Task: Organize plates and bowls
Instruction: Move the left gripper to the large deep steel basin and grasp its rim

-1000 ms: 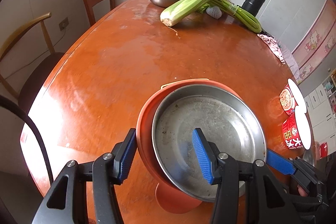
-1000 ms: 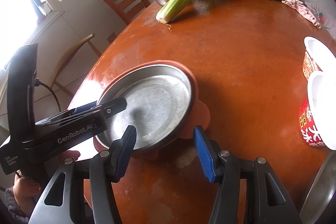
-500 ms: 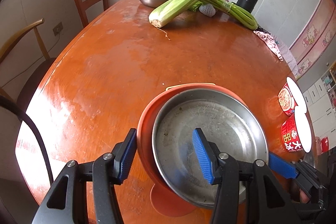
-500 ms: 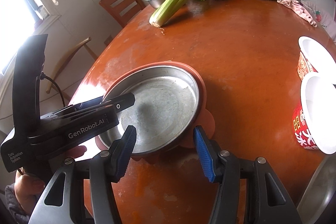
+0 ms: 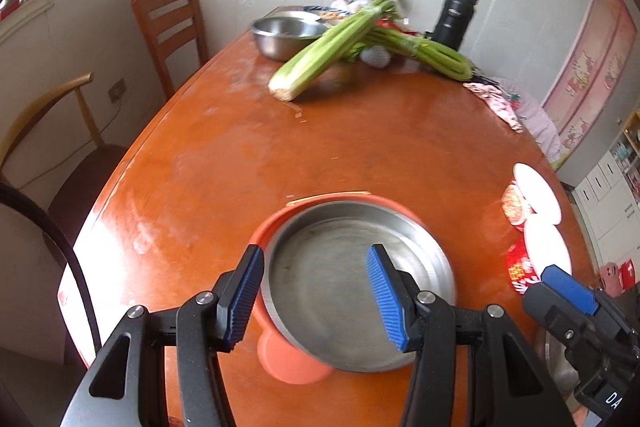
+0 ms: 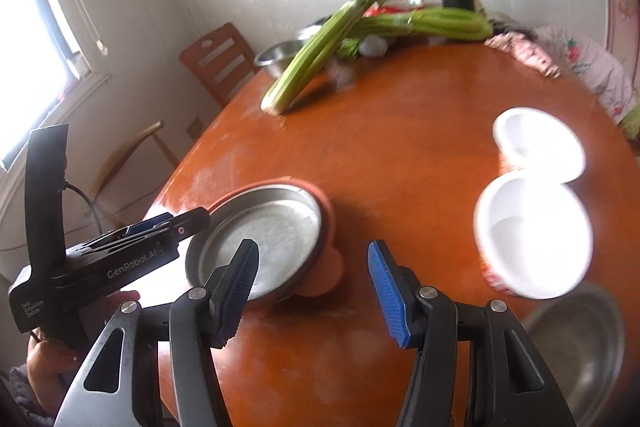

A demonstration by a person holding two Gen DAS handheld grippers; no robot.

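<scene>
Here's the round orange-brown table [image 5: 360, 147], and near its front edge sits the stainless steel plate [image 5: 352, 291], nested inside an orange plastic dish [image 5: 294, 363] whose rounded tab handle pokes out toward the camera. In the left wrist view the left gripper [image 5: 316, 297] hangs above that stack with its blue ribbed pads spread apart, one over the plate's left rim and one over its middle, and nothing is pinched between them. Over in the right wrist view the right gripper [image 6: 314, 295] is spread too, empty, its left pad over the near edge of the steel plate and its right pad over bare tabletop. From that side the left tool's black body shows at the left, a hand [image 6: 52, 355] wrapped around its grip. To the right of the stack stand two instant noodle cups [image 6: 532, 239] with white lids, side by side, and a steel bowl [image 6: 580, 347] peeks in at the lower right corner, blurred. At the far end of the table lie two bunches of celery [image 5: 332, 47] crossing each other, a second steel bowl [image 5: 286, 33] just behind them, a black flask [image 5: 454, 15] standing upright, and a pink patterned cloth [image 5: 498, 103] draped at the right edge. Two wooden chairs [image 5: 170, 27] wait along the left side by the wall.
</scene>
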